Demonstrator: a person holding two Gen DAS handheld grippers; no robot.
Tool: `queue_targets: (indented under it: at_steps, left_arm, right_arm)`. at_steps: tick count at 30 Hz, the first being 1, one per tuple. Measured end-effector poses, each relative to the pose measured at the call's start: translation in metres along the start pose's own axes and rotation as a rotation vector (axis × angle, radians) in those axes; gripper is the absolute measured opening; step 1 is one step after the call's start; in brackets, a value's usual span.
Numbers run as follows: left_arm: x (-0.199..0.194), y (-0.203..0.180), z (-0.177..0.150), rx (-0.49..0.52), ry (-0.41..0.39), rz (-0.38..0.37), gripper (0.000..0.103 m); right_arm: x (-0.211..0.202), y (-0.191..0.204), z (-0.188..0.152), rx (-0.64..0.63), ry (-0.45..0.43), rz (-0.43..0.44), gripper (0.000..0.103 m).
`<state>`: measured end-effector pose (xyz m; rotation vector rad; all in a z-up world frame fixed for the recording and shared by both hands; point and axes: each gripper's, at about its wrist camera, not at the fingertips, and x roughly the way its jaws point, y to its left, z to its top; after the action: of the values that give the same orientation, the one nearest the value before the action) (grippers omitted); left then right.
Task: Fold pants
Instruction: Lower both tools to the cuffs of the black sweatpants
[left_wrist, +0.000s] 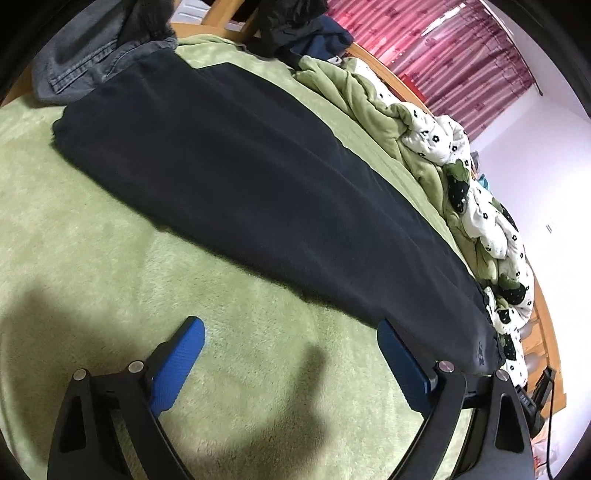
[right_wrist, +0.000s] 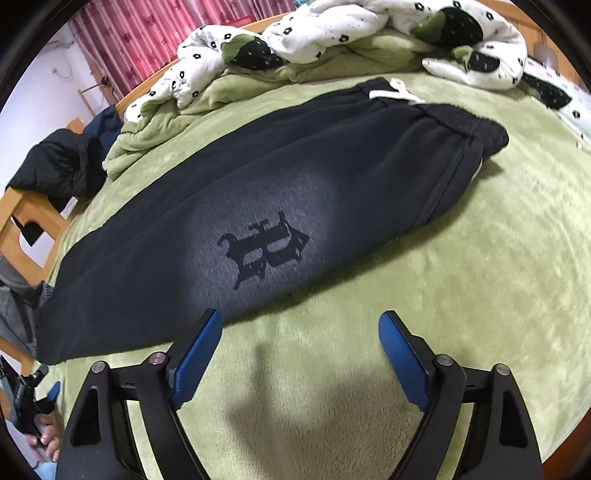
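I see the dark pants (left_wrist: 240, 177) lying flat, folded lengthwise, on the green blanket (left_wrist: 92, 251) of the bed, with a crumpled flowered quilt (right_wrist: 332, 33) bunched along their far side. My left gripper (left_wrist: 291, 332) hangs low over the blanket just beside the waistband end, its blue fingers (left_wrist: 181, 362) spread wide with nothing between them. My right gripper (right_wrist: 299, 325) stands near the printed emblem (right_wrist: 264, 247), fingers wide and empty too.

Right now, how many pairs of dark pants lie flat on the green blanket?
1: the dark pants stretch across the green blanket, ahead of both grippers. Heaped clothes at the bed's end could hide others.
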<state>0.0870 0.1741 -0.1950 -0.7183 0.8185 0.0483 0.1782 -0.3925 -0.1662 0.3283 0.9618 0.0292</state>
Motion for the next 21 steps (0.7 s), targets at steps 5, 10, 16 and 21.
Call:
queue_targets:
  at_steps: [5, 10, 16, 21]
  left_arm:
    - [-0.002, 0.008, 0.002, -0.037, -0.007, -0.027, 0.093]
    - [0.008, 0.010, 0.012, -0.056, -0.009, -0.028, 0.092]
    - [0.031, 0.013, 0.027, -0.096, -0.025, -0.013, 0.089]
    - [0.043, 0.015, 0.040, -0.144, -0.044, 0.011, 0.078]
  right_arm:
    - [0.003, -0.003, -0.002, 0.024, -0.005, 0.040, 0.079]
    - [0.011, -0.007, -0.002, 0.066, -0.010, 0.111, 0.079]
    - [0.035, -0.018, 0.005, 0.142, 0.002, 0.164, 0.079]
    - [0.049, -0.032, 0.021, 0.223, -0.035, 0.235, 0.078]
